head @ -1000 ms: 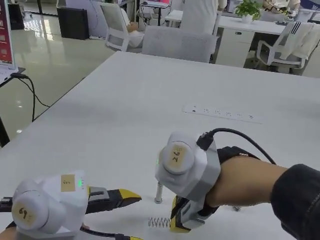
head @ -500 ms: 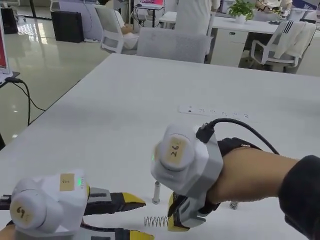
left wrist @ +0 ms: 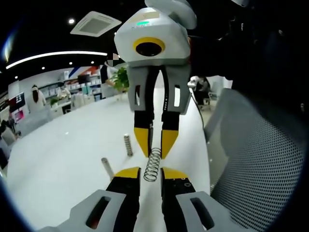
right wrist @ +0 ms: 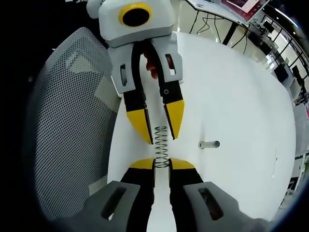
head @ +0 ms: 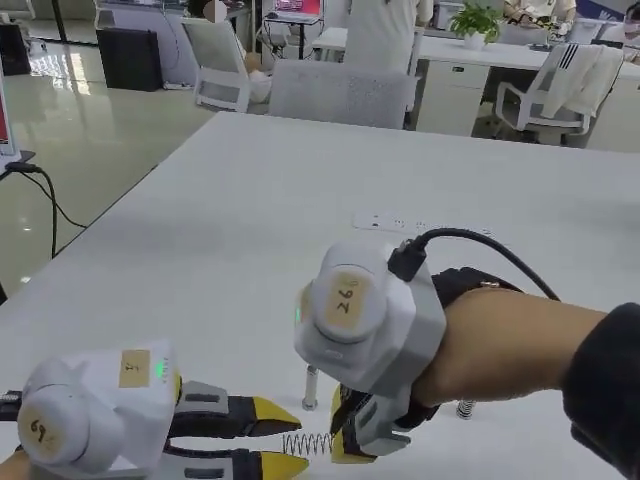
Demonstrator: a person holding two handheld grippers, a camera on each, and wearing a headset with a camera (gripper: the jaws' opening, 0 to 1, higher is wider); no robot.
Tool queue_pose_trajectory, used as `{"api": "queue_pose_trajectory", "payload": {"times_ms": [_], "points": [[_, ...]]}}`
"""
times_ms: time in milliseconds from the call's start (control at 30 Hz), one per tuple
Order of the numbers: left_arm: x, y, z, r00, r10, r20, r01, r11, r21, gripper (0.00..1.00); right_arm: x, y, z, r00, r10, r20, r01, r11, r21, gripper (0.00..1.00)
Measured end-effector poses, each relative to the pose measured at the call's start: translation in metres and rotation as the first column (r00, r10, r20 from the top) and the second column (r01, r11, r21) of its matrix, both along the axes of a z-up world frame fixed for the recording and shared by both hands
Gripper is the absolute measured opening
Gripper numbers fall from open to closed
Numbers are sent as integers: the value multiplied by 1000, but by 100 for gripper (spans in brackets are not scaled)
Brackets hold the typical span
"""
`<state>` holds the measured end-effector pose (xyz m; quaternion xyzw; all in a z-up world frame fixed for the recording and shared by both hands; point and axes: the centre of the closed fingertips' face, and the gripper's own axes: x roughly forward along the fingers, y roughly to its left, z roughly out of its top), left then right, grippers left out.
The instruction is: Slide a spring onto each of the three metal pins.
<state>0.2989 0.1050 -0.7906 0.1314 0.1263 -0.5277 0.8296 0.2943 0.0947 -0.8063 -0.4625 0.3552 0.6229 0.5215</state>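
Note:
A small steel spring (head: 305, 443) hangs level just above the white table (head: 230, 250). My right gripper (head: 345, 446), reaching in from the right, is shut on one end of it. My left gripper (head: 290, 438) is open, its yellow tips on either side of the spring's free end without touching it. In the right gripper view the spring (right wrist: 161, 145) runs from my right gripper (right wrist: 162, 164) up between the left gripper's (right wrist: 161, 133) spread tips. A bare metal pin (head: 311, 385) stands just behind the spring. Another pin (head: 463, 408) wearing a spring stands further right.
A white power strip (head: 430, 225) lies flat mid-table. A grey mesh chair (left wrist: 260, 159) sits at the near table edge beside the grippers. Office chairs (head: 340, 90) and desks stand beyond the far edge. A black cable (head: 480, 250) trails from my right gripper.
My left gripper has moved right, and its open tips now straddle the spring's free end. The right gripper still holds the spring in about the same spot. The head camera has shifted slightly.

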Motion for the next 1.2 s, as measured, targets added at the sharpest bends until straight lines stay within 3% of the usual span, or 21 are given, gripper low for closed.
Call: {"api": "queue_pose_trajectory", "payload": {"times_ms": [533, 800, 1200], "points": [[-3, -1, -1, 999, -29, 23, 28, 999, 21, 3, 0, 2, 2, 1000, 11, 6, -11, 1000, 16, 8], [-4, -1, -2, 999, -29, 15, 28, 999, 20, 3, 0, 1, 0, 1000, 7, -4, -7, 1000, 23, 10], [-3, -3, 8, 999, -30, 30, 31, 999, -15, 3, 0, -3, -8, 1000, -7, -24, 7, 1000, 16, 11]]}}
